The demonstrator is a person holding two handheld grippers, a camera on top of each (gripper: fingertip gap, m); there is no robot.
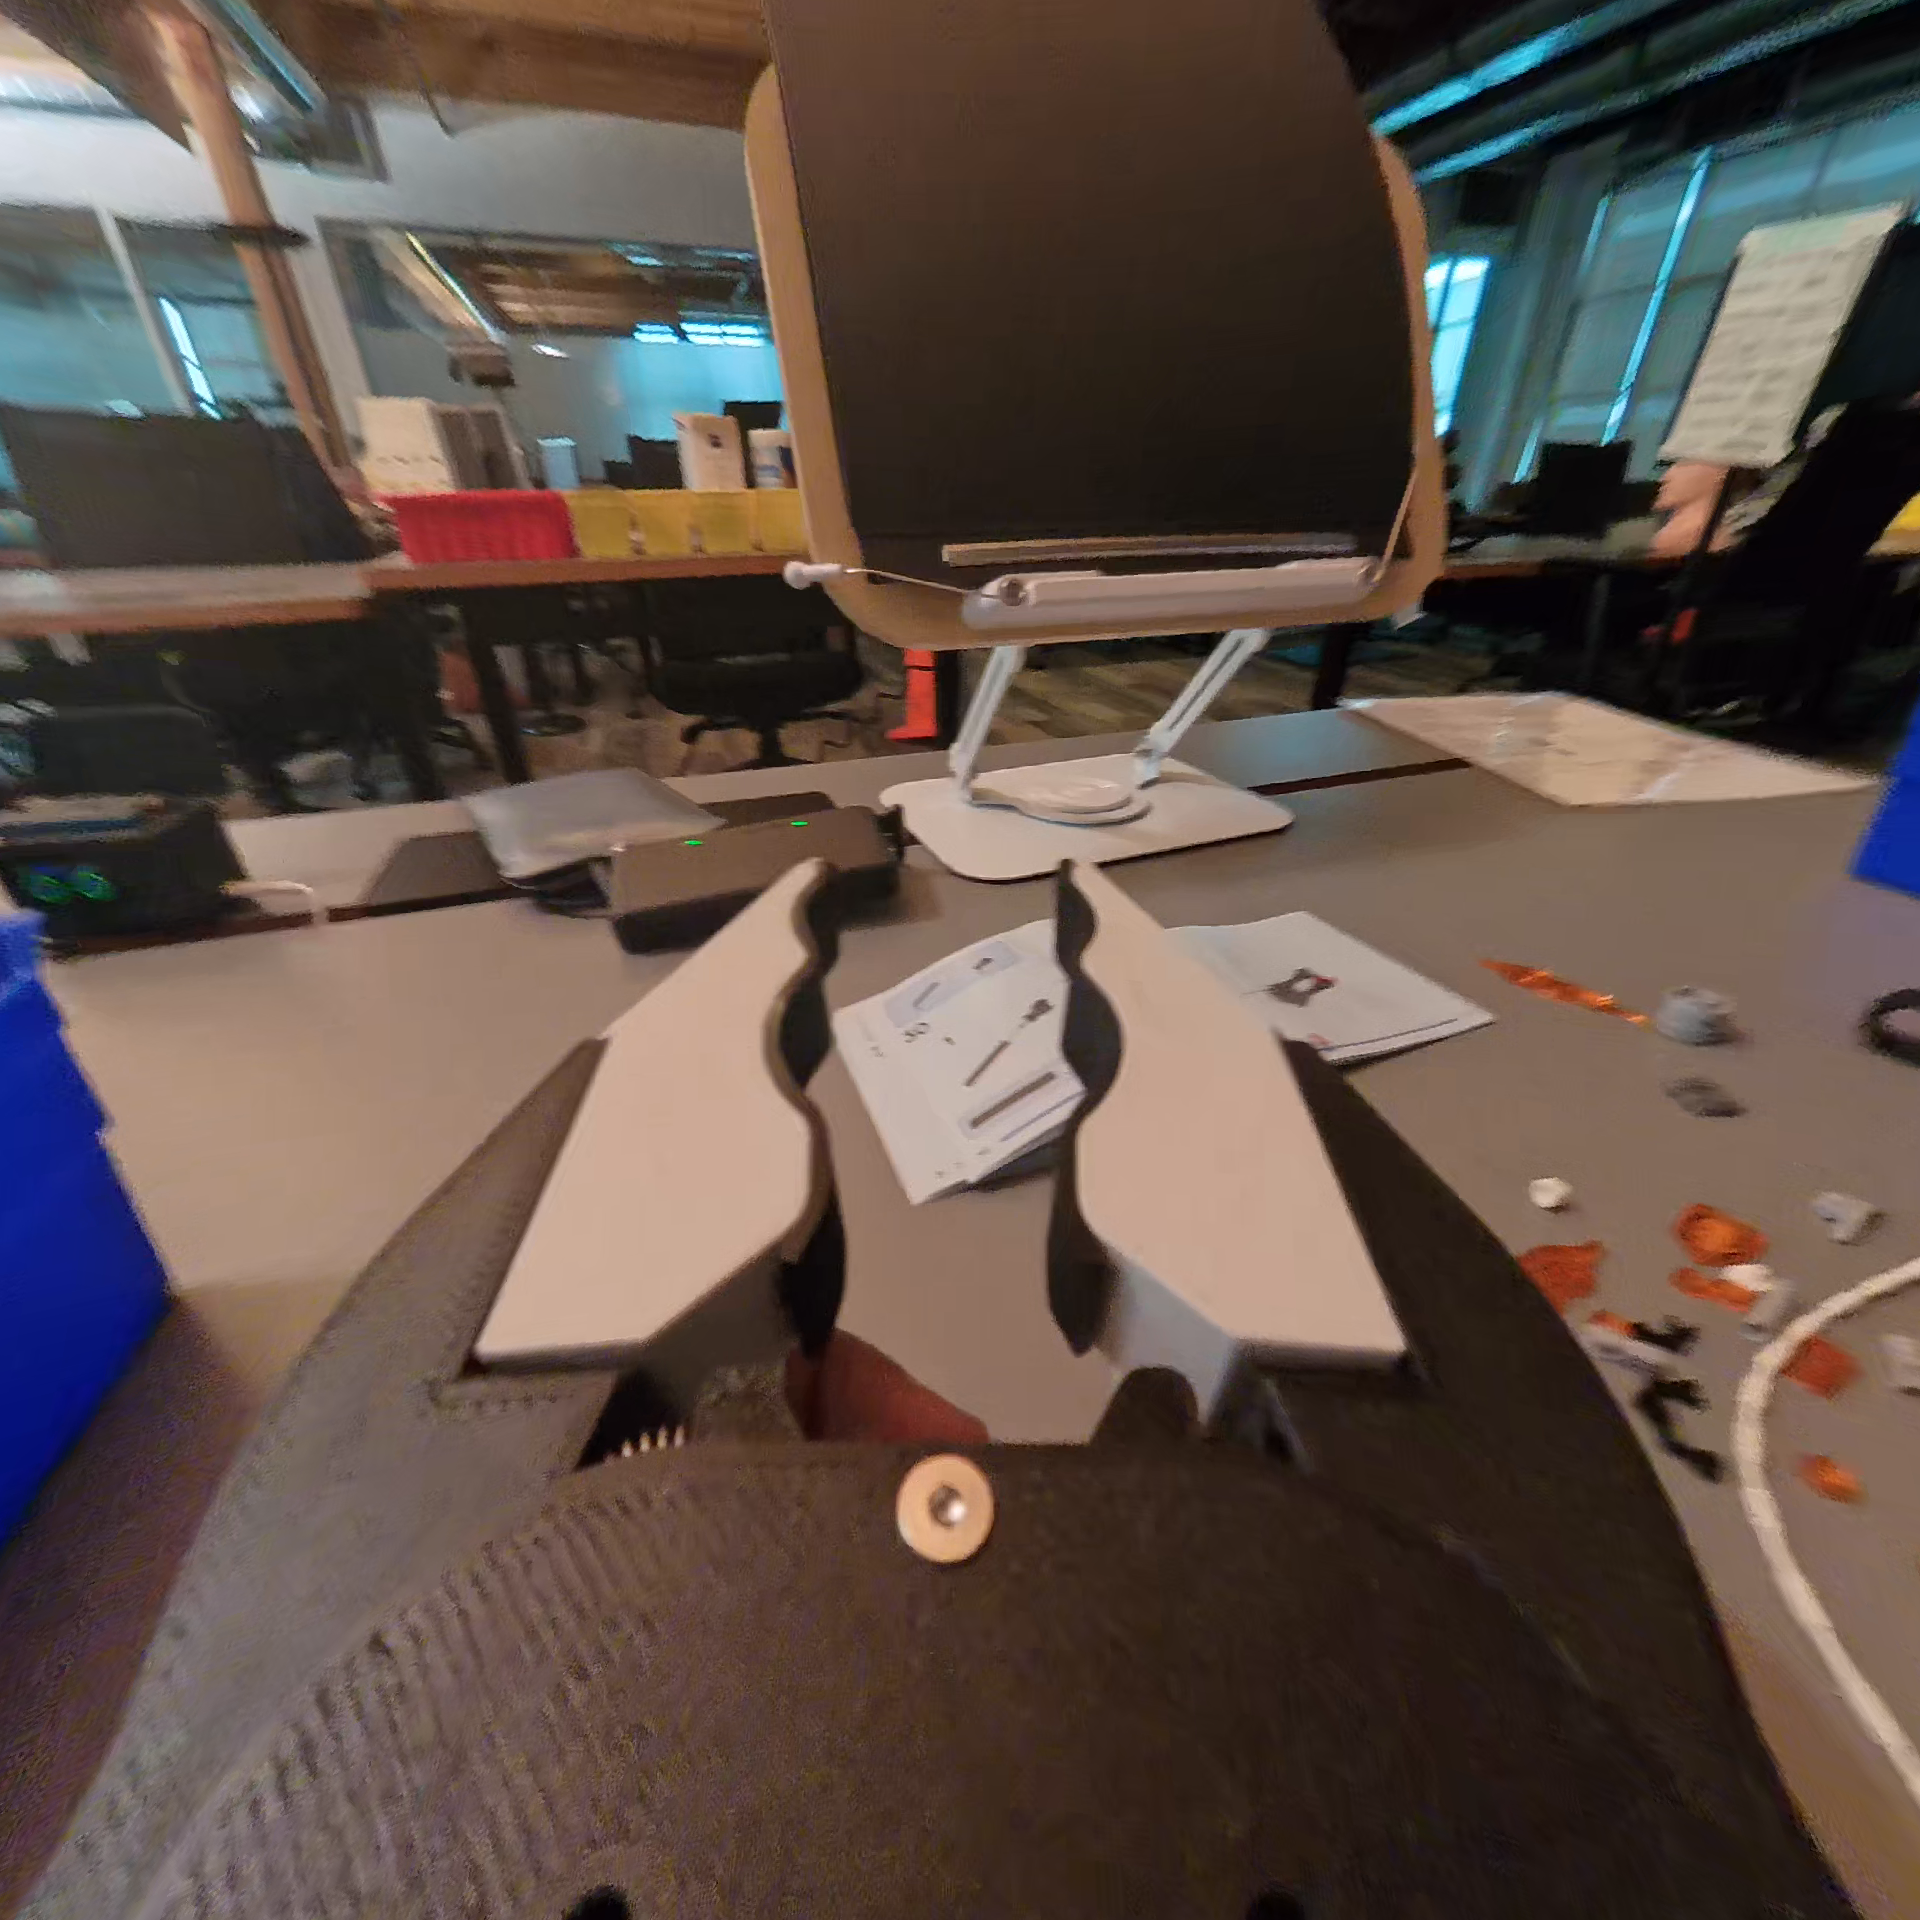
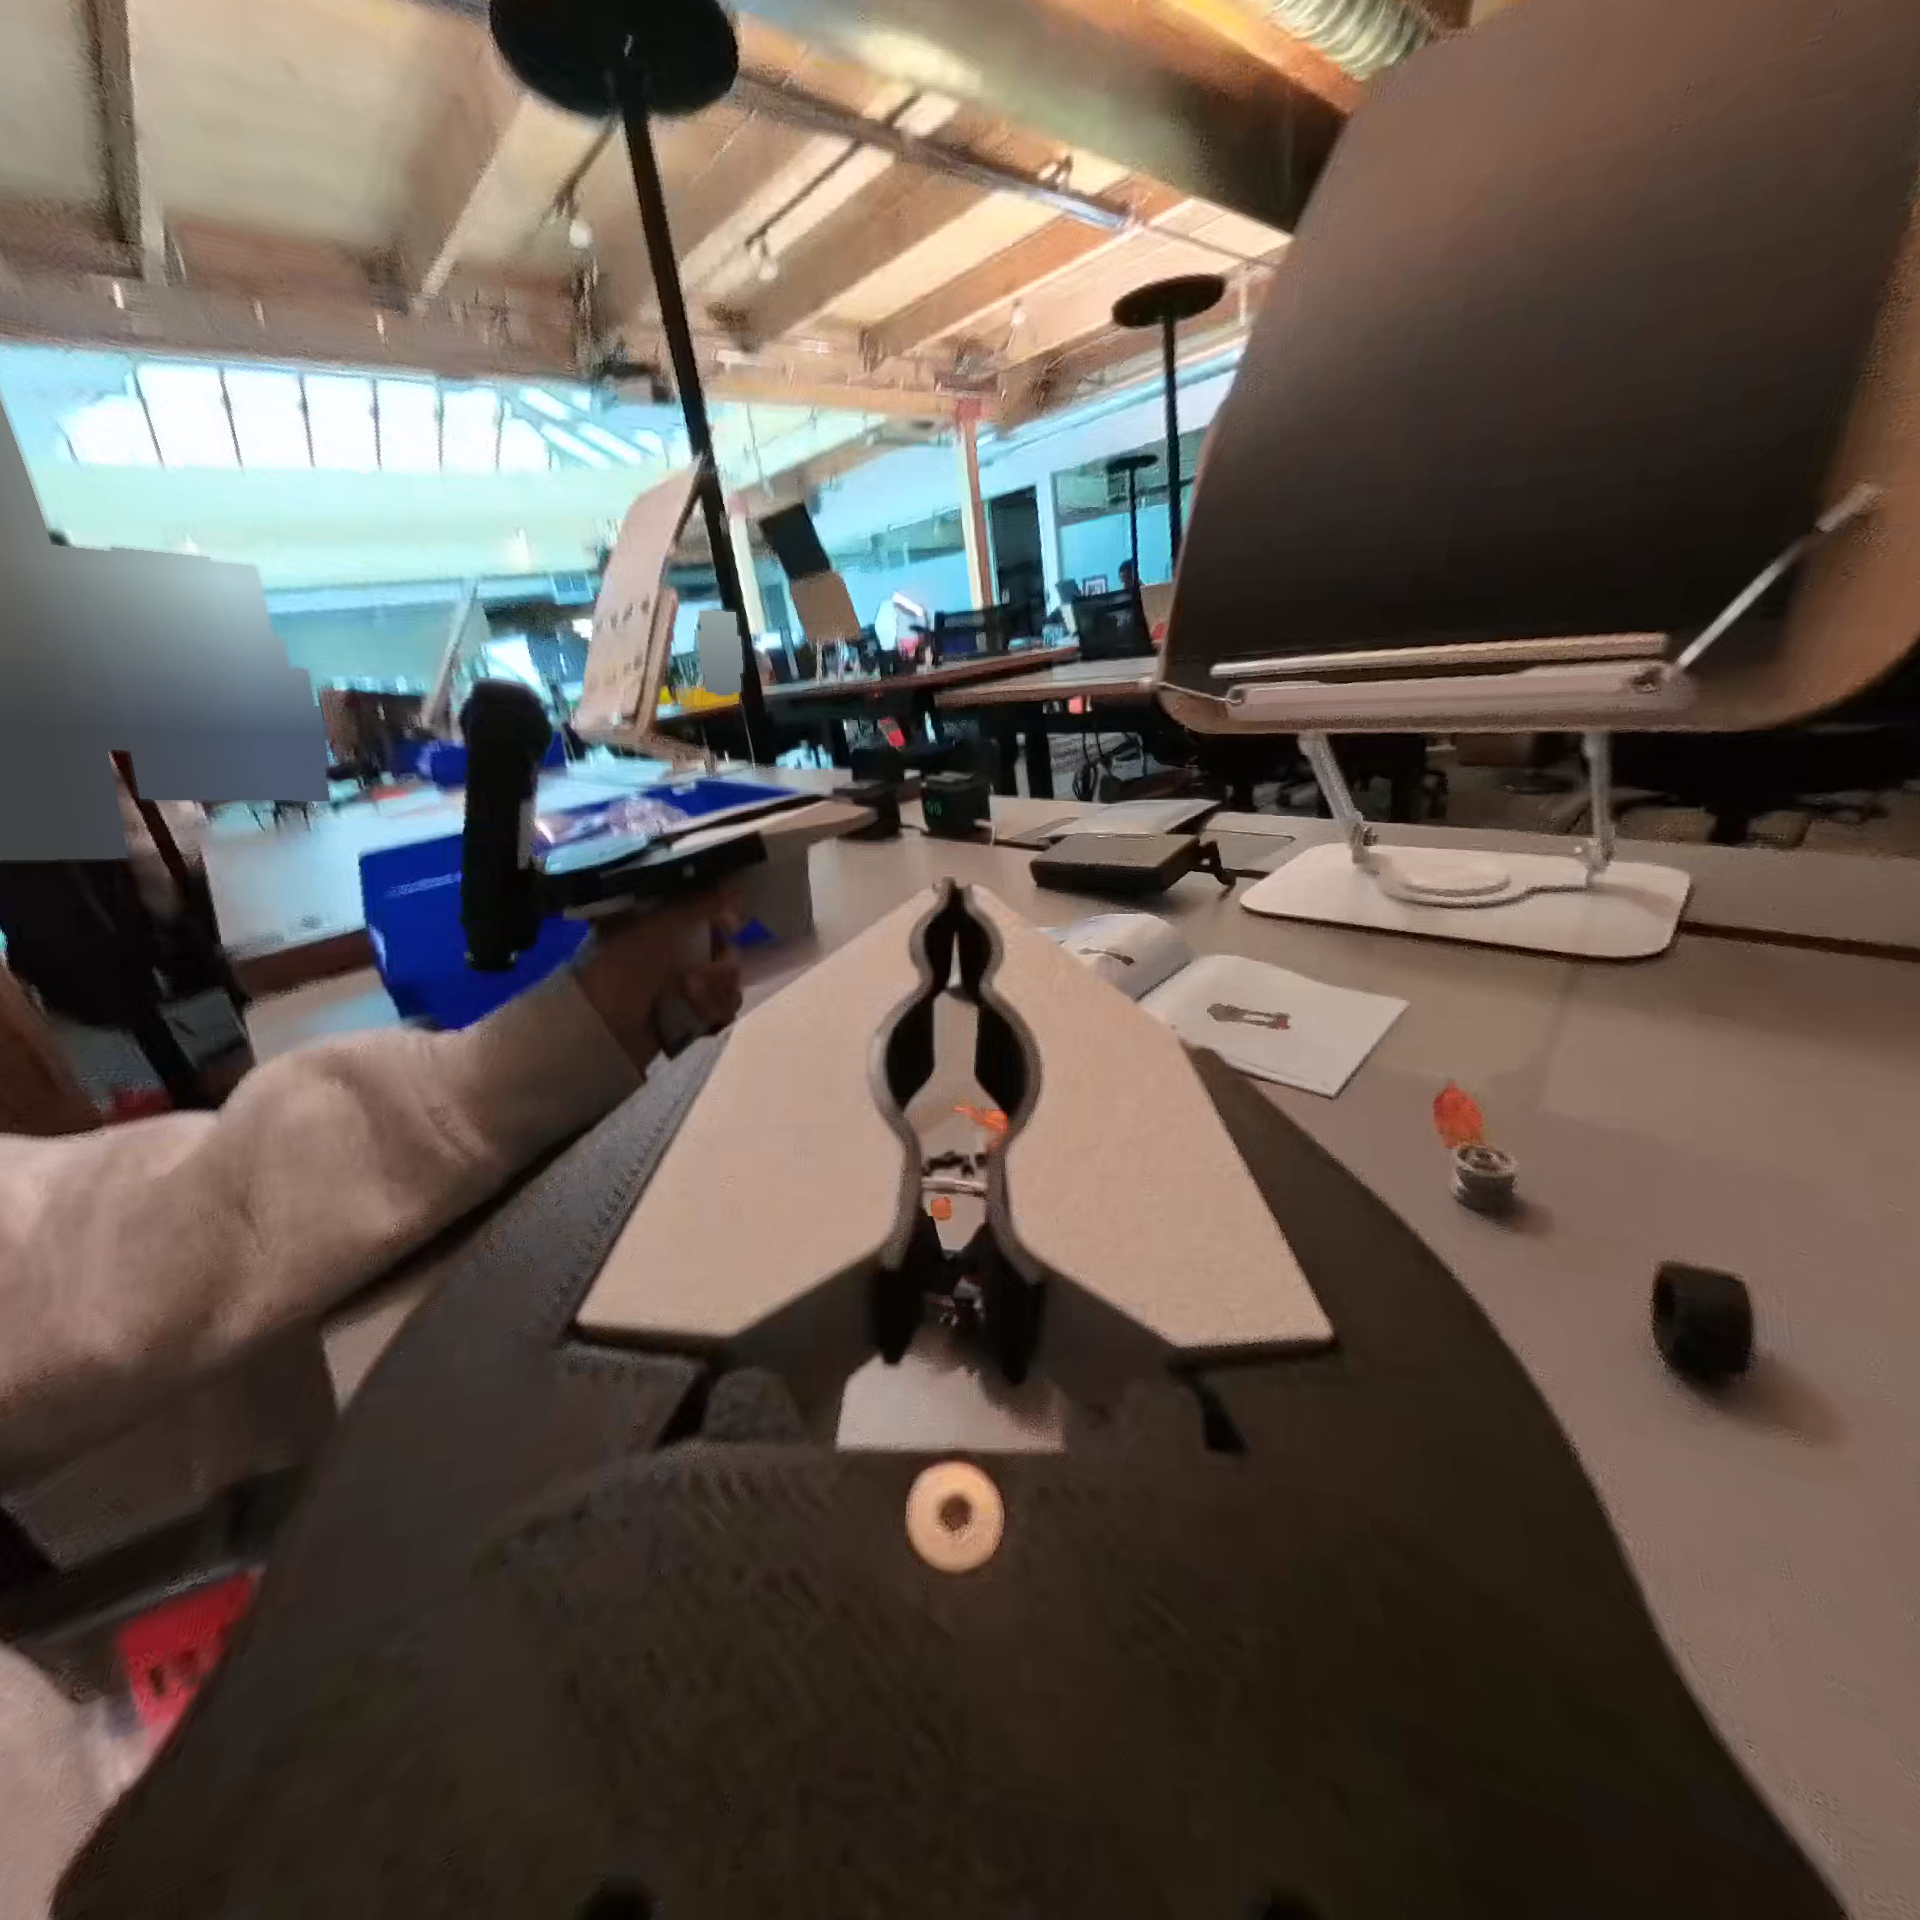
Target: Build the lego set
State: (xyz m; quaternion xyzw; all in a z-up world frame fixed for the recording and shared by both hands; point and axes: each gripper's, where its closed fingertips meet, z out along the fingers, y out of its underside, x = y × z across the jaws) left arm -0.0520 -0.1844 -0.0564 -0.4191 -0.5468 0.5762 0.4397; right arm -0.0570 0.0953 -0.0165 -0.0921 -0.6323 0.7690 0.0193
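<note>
Over the grey table (image 1: pixel 364 1091), the left gripper (image 1: pixel 945 883) hangs wide open with nothing in it. Orange and grey lego pieces (image 1: pixel 1714 1268) lie to its right, near a paper booklet (image 1: pixel 966 1060).

From the right side, the right gripper (image 2: pixel 948 896) is squeezed together at its tips. A black tire (image 2: pixel 1704 1322) sits on the table beside it.

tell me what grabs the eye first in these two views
A big dark panel on a white stand looms at the table's far side. Nearer, the open left gripper hangs above an instruction booklet, with orange lego pieces scattered to its right.
</note>
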